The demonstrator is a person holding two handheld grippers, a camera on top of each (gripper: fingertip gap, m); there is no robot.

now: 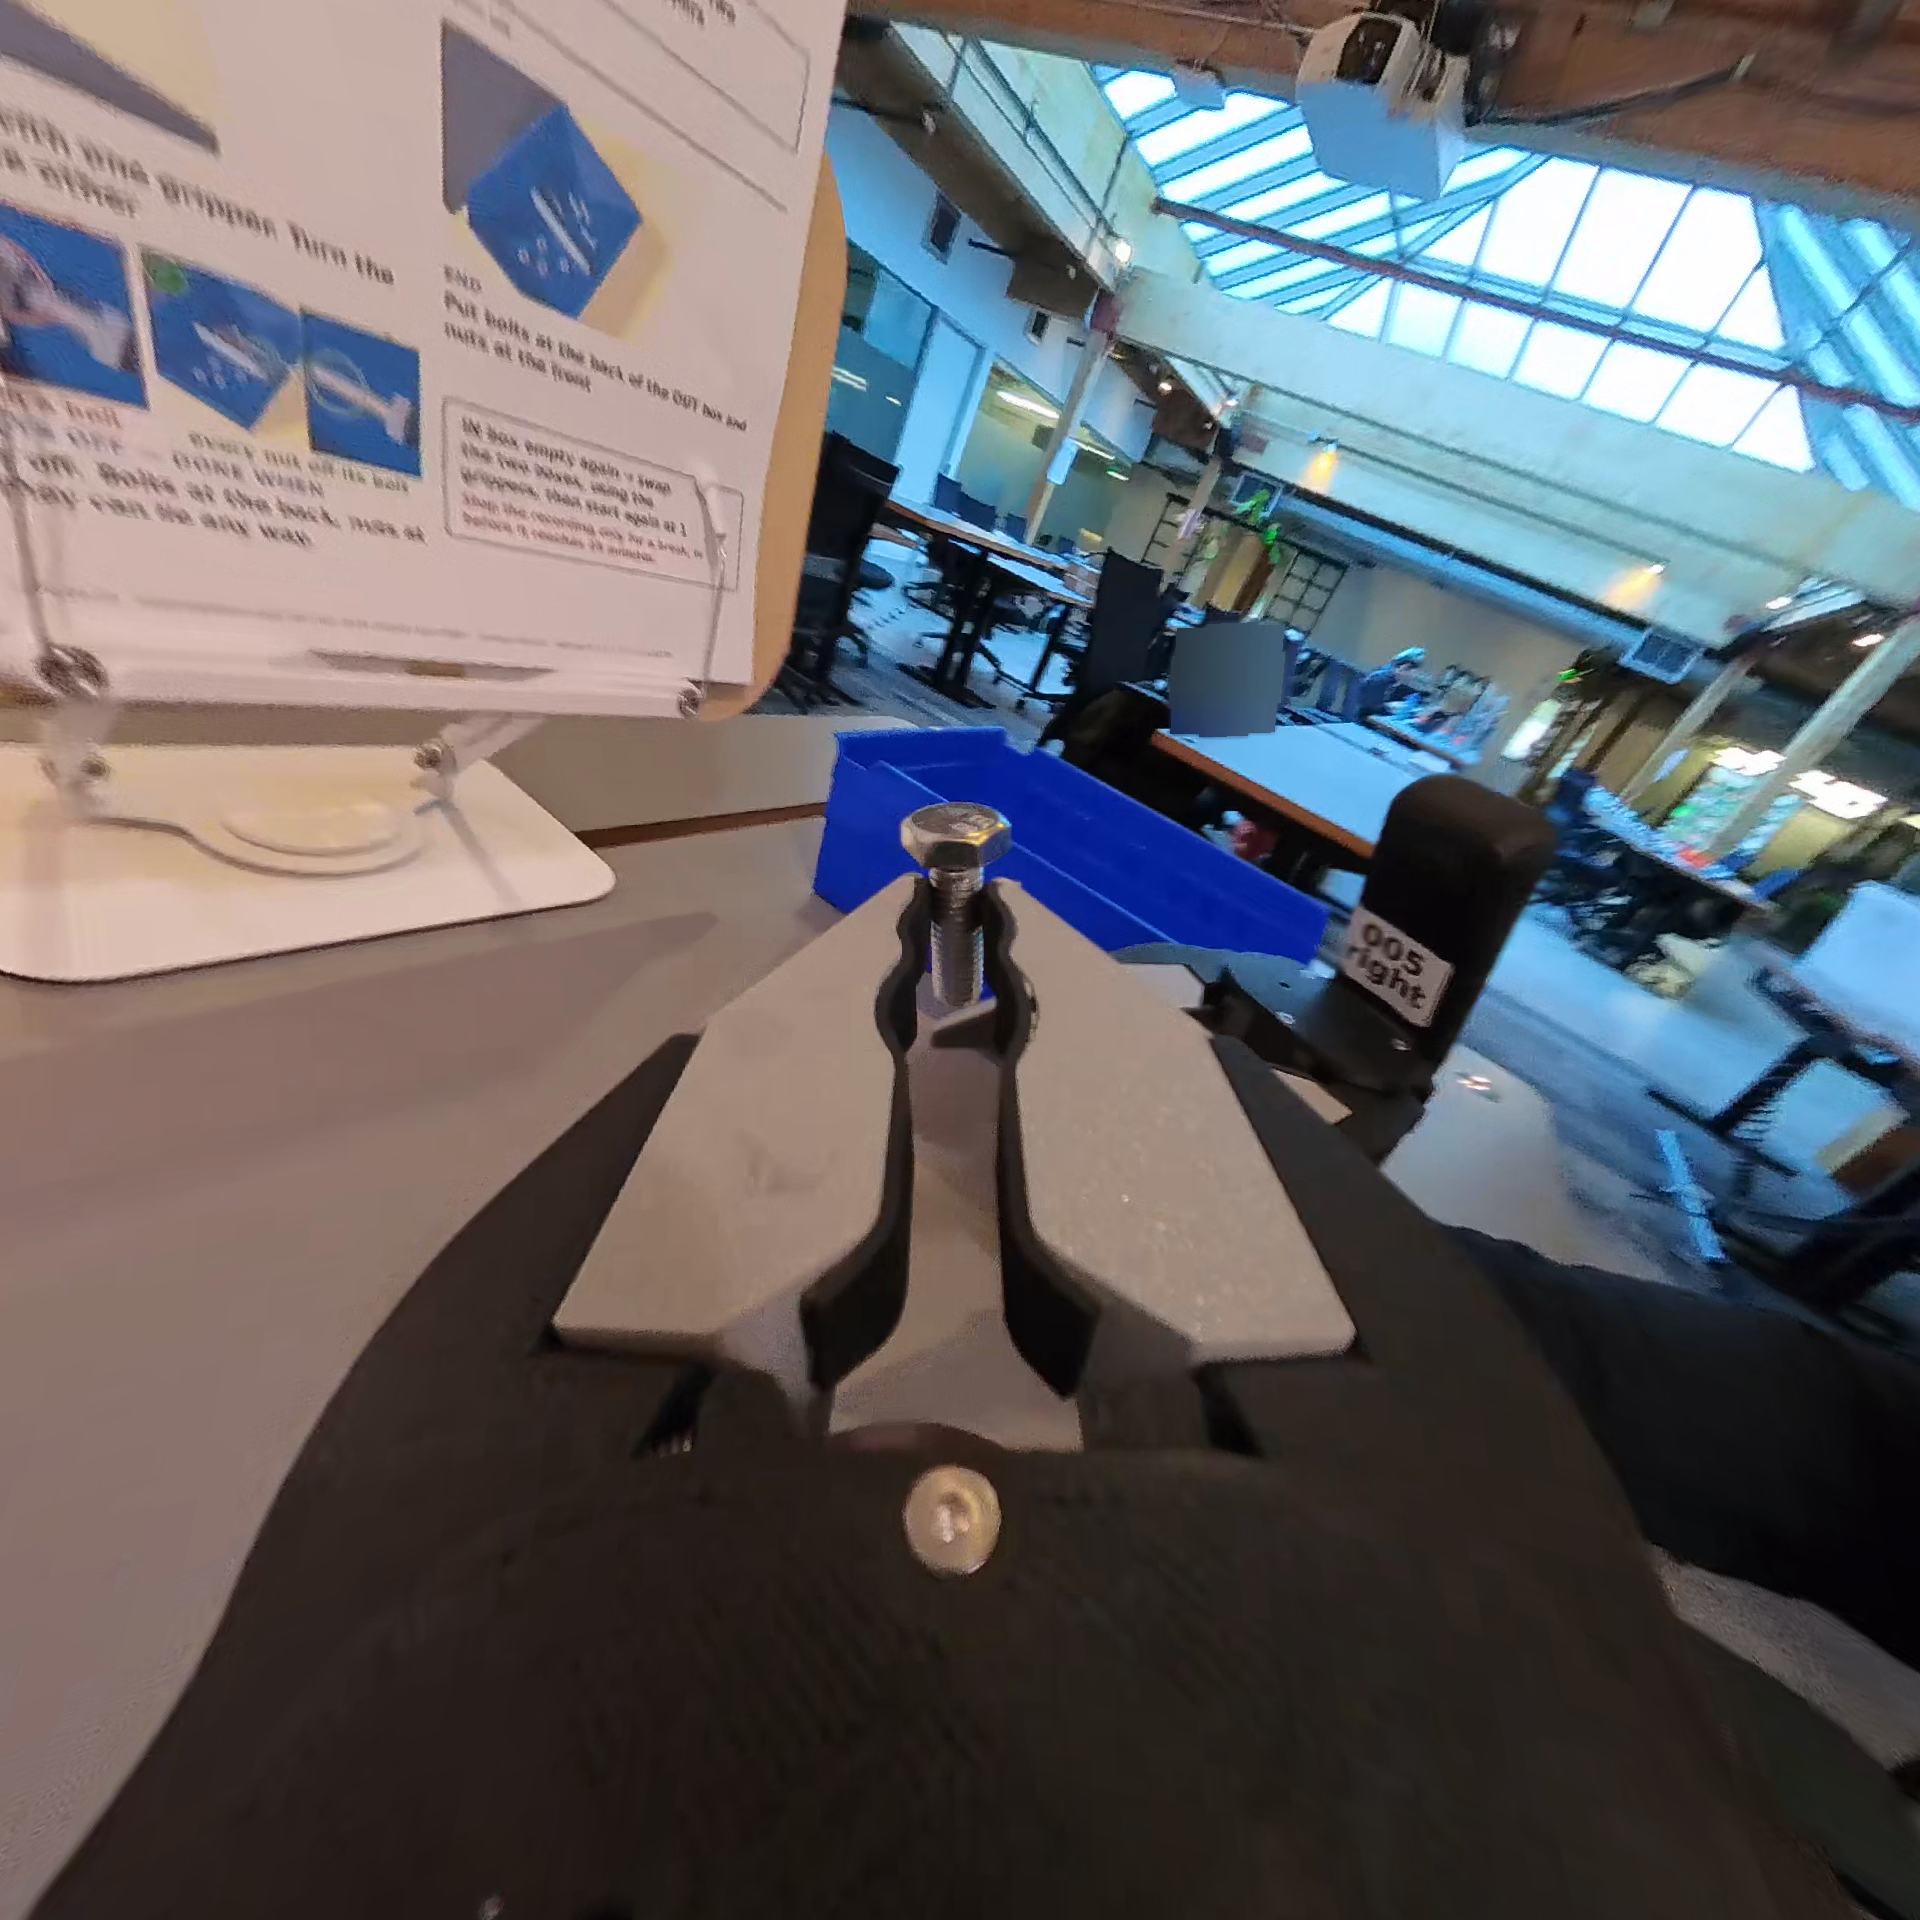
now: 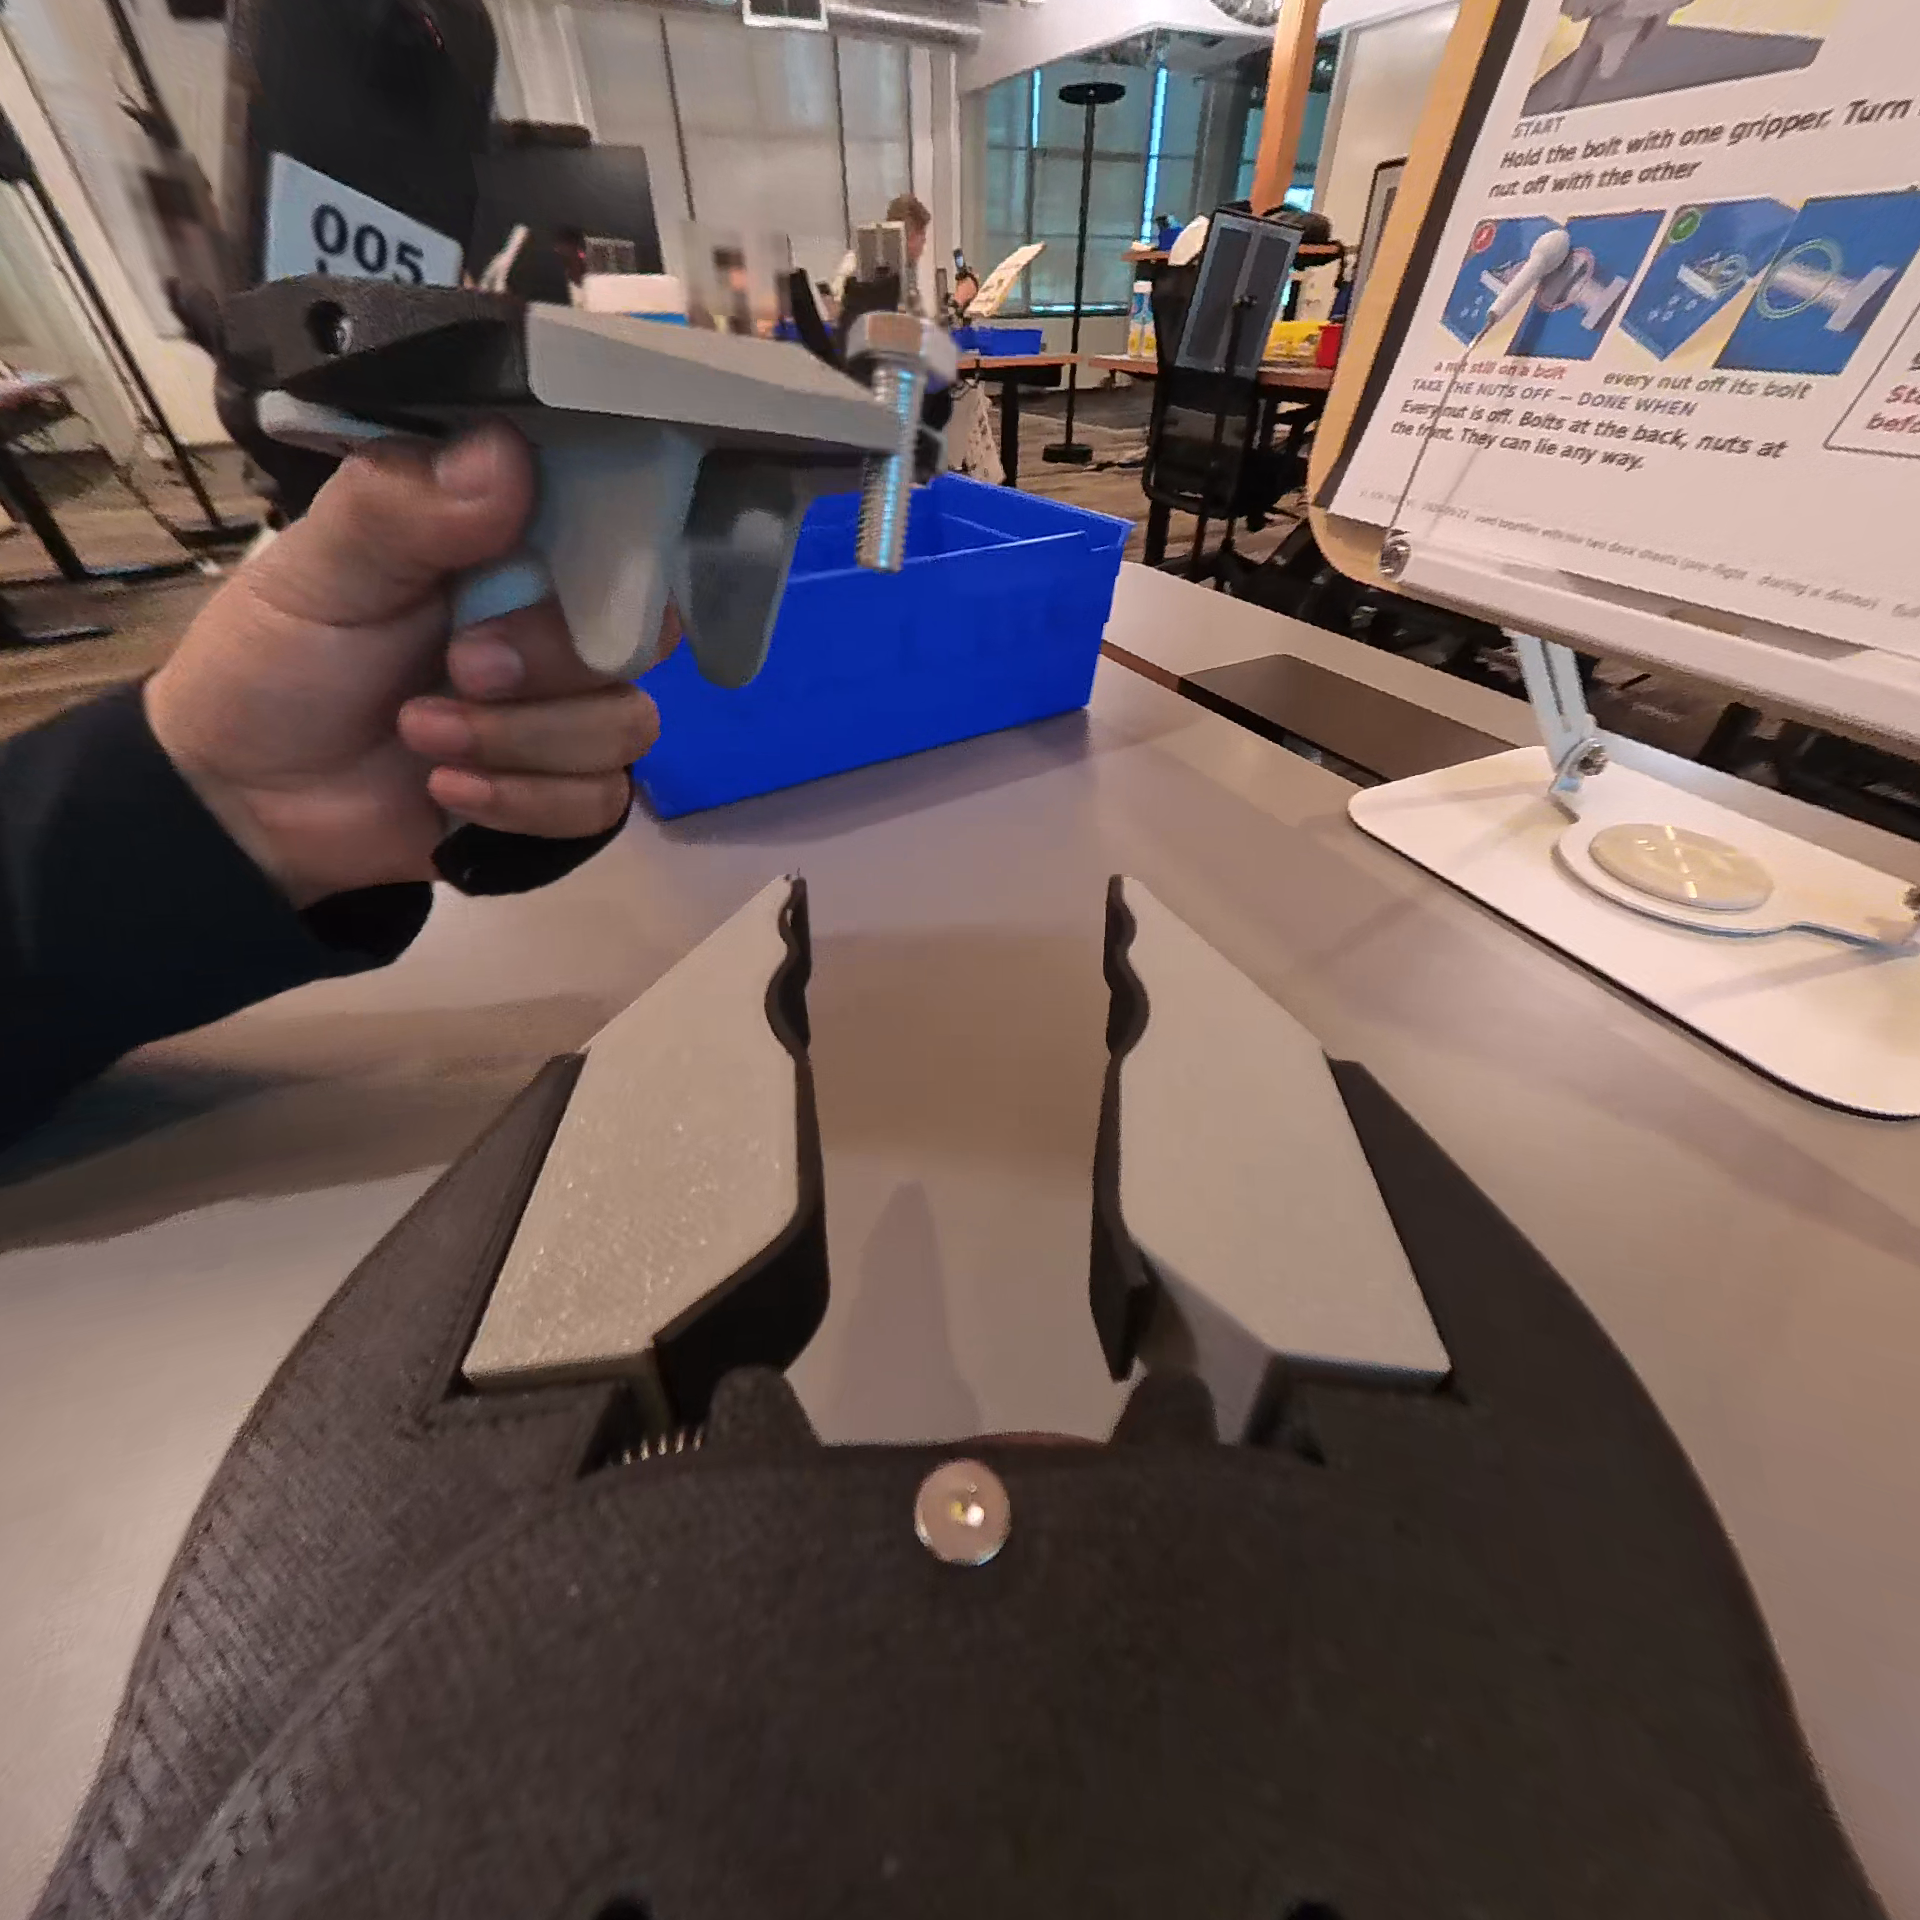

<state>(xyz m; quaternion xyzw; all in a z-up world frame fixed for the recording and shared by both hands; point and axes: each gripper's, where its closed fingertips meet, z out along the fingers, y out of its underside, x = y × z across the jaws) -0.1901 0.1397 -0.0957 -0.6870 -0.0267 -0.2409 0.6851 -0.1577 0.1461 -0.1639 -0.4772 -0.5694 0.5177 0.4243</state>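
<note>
The left tool is clamped on a bolt standing upright, head on top, above the blue bin. The right tool, fingers apart, holds nothing and sits lower, near the surface.

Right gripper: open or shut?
Open. The right gripper has a wide gap between its fingers, with only bare table showing through; nothing is held.

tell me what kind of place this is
Probably a large open-plan workshop or office hall. Rows of desks stretch back under a big skylight, with people working far off. Up close, a grey table holds a blue bin and an instruction sheet on a stand.
</note>
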